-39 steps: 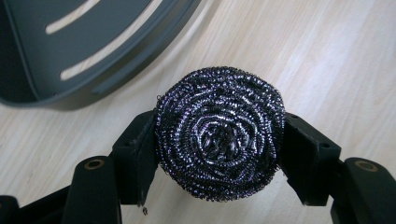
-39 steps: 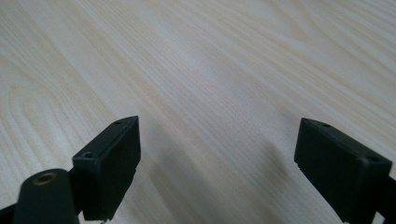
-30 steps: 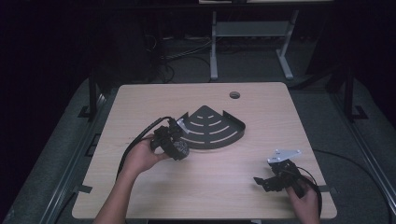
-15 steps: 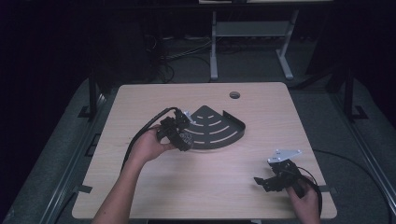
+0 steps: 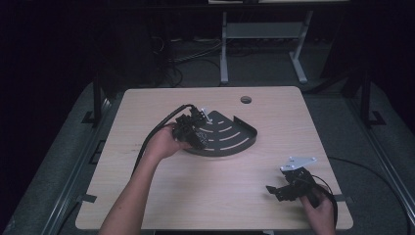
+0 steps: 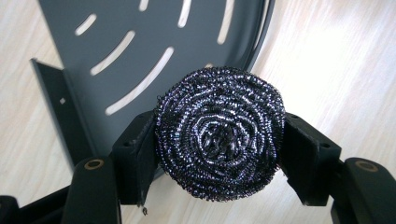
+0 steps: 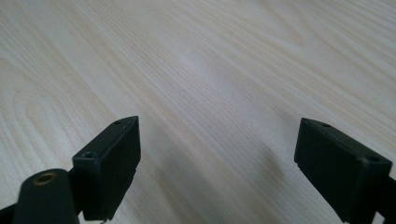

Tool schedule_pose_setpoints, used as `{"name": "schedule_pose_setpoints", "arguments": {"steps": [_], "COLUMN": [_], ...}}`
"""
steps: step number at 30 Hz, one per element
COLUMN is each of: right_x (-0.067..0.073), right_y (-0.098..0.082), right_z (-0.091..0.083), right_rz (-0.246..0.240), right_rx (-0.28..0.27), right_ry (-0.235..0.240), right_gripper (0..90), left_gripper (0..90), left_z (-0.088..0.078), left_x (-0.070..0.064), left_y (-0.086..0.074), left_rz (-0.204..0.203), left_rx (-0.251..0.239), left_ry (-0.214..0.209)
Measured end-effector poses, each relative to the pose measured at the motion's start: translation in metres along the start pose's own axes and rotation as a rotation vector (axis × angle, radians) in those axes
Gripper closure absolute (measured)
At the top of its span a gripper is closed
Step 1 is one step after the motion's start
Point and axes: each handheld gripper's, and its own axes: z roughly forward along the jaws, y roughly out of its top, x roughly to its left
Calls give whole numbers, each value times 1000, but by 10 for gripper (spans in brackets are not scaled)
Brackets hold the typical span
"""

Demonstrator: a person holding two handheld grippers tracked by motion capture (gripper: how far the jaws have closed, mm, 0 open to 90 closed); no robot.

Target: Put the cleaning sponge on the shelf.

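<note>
**Shiny Scrubber Held Over the Dark Tray**

Left gripper (image 5: 199, 131): squeezed tight on a round steel scrubber (image 6: 219, 133), one pad pressed on each side of it. Scrubber: dark and shiny, wound in rings like a little nest, held up in the air. In the left gripper view, hung over the near edge of the grey corner tray (image 6: 154, 42), with the tray's long curved slots at about 11 o'clock from the scrubber and bare wood at 3 o'clock.

In the high view, tray (image 5: 235, 142) sat near the middle of the wooden table (image 5: 161, 196). Left gripper at the tray's 9 o'clock edge, held in the left hand (image 5: 164, 142), black cable (image 5: 151, 134) trailing back from it.

Right gripper (image 5: 280, 192): far off at 5 o'clock from the tray, near the table's front corner, in the right hand (image 5: 320, 208). Jaws wide apart, nothing between them but plain wood. Small round hole (image 5: 245, 100) in the table at 12 o'clock from the tray.
</note>
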Motion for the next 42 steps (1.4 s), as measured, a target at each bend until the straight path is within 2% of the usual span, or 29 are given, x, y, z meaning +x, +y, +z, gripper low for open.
{"name": "schedule_pose_setpoints", "arguments": {"steps": [5,9,14,15,16,17,23,24,26,34,36,38,41,42], "right_x": [1,0,0,0,0,0,0,1,0,0,0,-2,-1,-2], "right_y": [0,0,1,1,0,0,1,1,1,1,0,0,-1,-1], "right_z": [0,-1,-1,-1,-1,-2,-1,-1,-1,-2,-2,-3,-4,-4], "right_rz": [1,3,5,6,6,1,10,8,8,12,16,11,16,12], "right_rx": [-5,-4,-12,-6,-6,-7,-13,-11,-8,-8,-11,-17,-20,-15], "right_ry": [7,-1,2,3,2,3,8,8,5,11,12,6,3,4], "right_gripper": [140,140,140,141,141,140,140,140,140,140,140,140,140,141], "left_gripper": [336,336,336,336,336,336,336,337,337,337,337,337,337,337], "left_z": [3,9,12,13,14,15,25,29,32,43,45,56,60,63], "left_x": [4,11,16,17,21,23,27,27,29,31,31,32,34,33], "left_y": [4,6,8,8,7,8,11,13,15,23,24,26,26,27], "left_rz": [-1,-25,-34,-42,-62,-65,-74,-62,-80,-97,-95,-98,-118,-110], "left_rx": [0,2,7,1,1,7,12,23,12,-10,-8,23,29,36], "left_ry": [9,13,14,8,22,27,17,26,18,18,10,38,23,39]}}
